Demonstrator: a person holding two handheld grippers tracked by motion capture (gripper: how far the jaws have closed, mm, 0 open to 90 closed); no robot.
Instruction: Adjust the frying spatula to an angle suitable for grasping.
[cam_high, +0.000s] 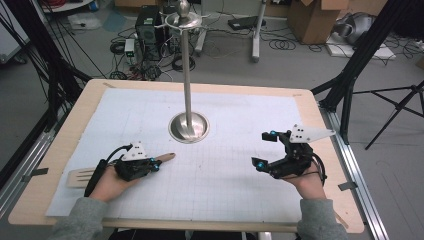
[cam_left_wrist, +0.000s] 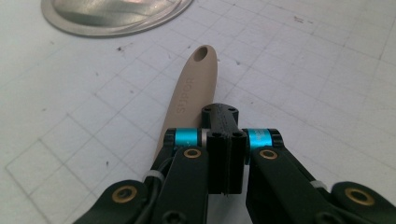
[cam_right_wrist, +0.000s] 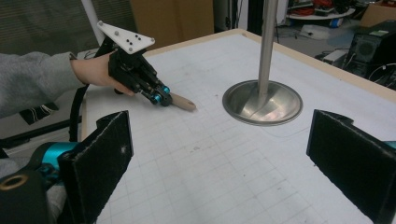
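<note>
The wooden spatula (cam_high: 90, 175) lies flat on the surface (cam_high: 225, 170), its long axis running from the slotted blade behind the left gripper (cam_high: 156, 165) to the handle tip, which points ahead of the fingers toward the metal stand's base (cam_high: 188, 127). The left fingers (cam_left_wrist: 224, 149) are closed on the handle's middle. The right gripper (cam_high: 265, 149) rests well apart, its fingers (cam_right_wrist: 100, 154) spread wide around nothing.

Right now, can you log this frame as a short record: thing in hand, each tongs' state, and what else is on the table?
thing in hand: spatula, lying flat on the mat
left tongs: shut on the spatula's handle
right tongs: open, nothing between them, over the mat
stand: upright at the mat's middle, apart from the spatula
</note>
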